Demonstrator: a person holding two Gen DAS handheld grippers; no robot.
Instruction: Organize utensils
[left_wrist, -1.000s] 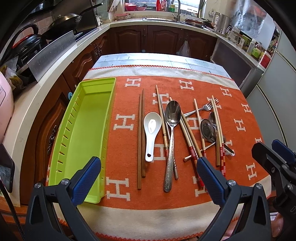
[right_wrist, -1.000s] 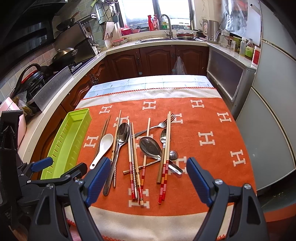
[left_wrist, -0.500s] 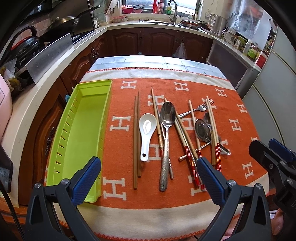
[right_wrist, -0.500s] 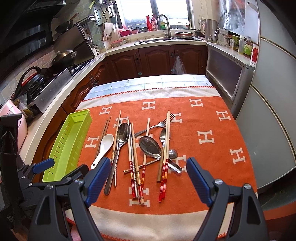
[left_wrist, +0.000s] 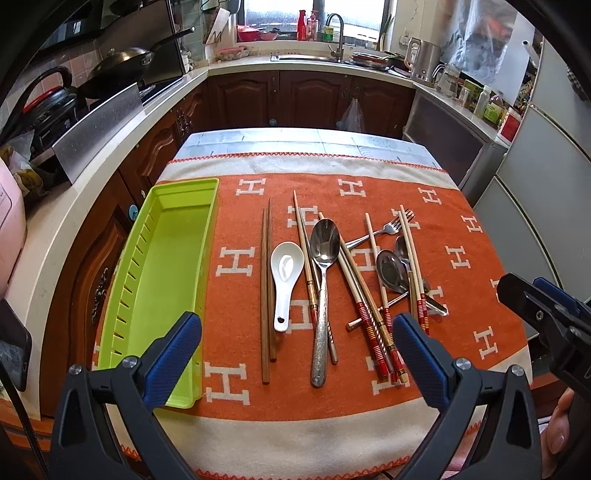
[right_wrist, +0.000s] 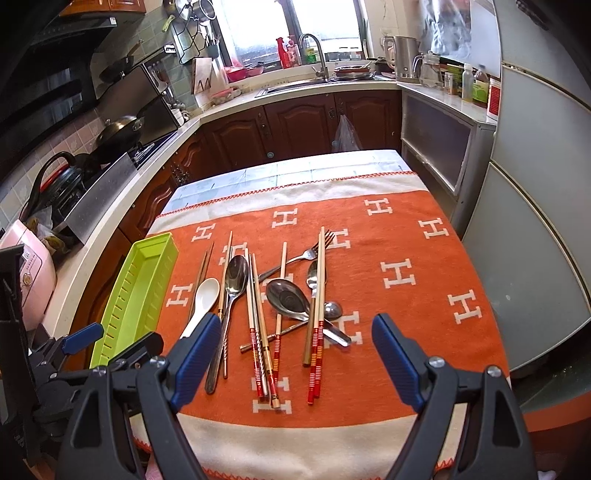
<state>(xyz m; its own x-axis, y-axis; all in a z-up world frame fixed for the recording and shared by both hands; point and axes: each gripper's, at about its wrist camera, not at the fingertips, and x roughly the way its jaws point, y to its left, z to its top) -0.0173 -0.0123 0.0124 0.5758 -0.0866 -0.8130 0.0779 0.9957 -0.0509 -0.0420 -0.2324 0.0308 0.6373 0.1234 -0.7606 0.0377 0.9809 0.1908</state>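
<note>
Left wrist view: the left tool (left_wrist: 295, 354) hangs above the near edge of the bench (left_wrist: 295, 140), its blue-padded fingers (left_wrist: 173, 350) spread wide with nothing between them. An orange cloth (left_wrist: 369, 177) patterned with white H marks covers the bench. Along the cloth's left side lies a green tray (left_wrist: 122, 280), long and slotted, with no utensil in it. Just right of the tray lie two dark wooden chopsticks (left_wrist: 266, 288) side by side, then a white ceramic spoon (left_wrist: 285, 280), then a large metal spoon (left_wrist: 322, 288) with its bowl pointing away. Further right, red-banded chopsticks (left_wrist: 369, 321) cross a loose heap holding a fork (left_wrist: 384, 230) and a smaller metal spoon (left_wrist: 390, 271). The right tool (left_wrist: 546, 306) enters at the right edge, beside the cloth. Right wrist view: the right tool (right_wrist: 295, 354) hovers over the near part of the cloth (right_wrist: 406, 229), fingers (right_wrist: 397, 356) parted and holding nothing. Between them show the red-banded chopsticks (right_wrist: 316, 354), the smaller metal spoon (right_wrist: 288, 297), the fork (right_wrist: 295, 258) and the large metal spoon (right_wrist: 234, 284). The white ceramic spoon (right_wrist: 203, 299) lies partly behind the left finger. The green tray (right_wrist: 125, 306) sits at the cloth's left margin, and the left tool (right_wrist: 110, 343) appears low beside it.
</note>
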